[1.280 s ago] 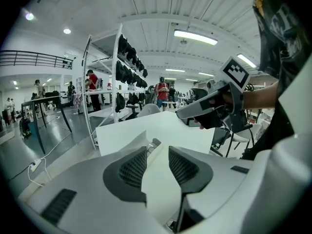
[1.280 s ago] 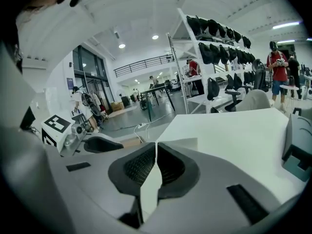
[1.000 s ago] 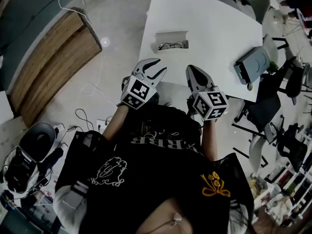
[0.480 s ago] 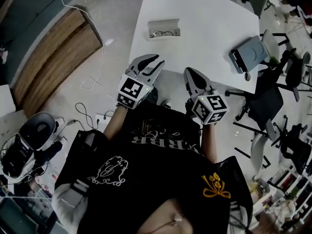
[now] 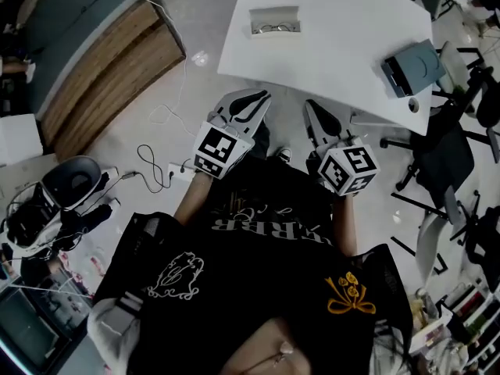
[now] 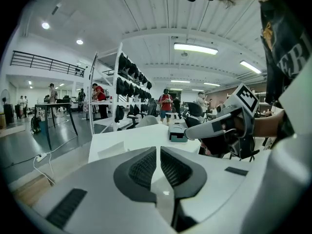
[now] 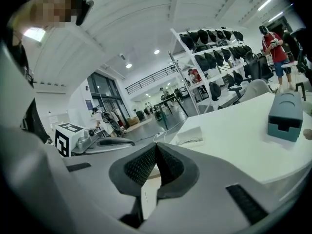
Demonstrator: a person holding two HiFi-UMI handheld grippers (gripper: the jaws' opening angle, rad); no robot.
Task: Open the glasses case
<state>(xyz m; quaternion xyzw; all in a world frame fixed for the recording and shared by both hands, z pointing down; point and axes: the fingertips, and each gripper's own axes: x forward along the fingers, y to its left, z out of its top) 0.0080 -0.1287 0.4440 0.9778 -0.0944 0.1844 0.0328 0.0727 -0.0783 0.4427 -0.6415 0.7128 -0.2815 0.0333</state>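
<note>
A low white case [image 5: 274,19] with a pair of glasses lying in it sits at the far left of the white table [image 5: 328,45]; it also shows in the gripper views [image 6: 112,150] [image 7: 190,136]. A grey-teal box [image 5: 414,66] [image 7: 285,116] with its lid down sits near the table's right edge. Both grippers hang over the floor, short of the table's near edge and apart from everything on it. My left gripper [image 5: 262,96] [image 6: 158,149] is closing, its pads nearly together with nothing between them. My right gripper [image 5: 311,104] [image 7: 156,145] is shut and empty.
Cables and a power strip [image 5: 168,170] lie on the floor to the left, beside a wooden platform [image 5: 109,69]. Black office chairs [image 5: 437,162] stand at the table's right. Gear is piled at the far left [image 5: 62,194]. Shelves of black bags [image 6: 129,77] and people stand in the background.
Both grippers have drawn back from the table's near edge towards the person. The left gripper's jaws, wide apart a second ago, have come nearly together. The right jaws stayed shut.
</note>
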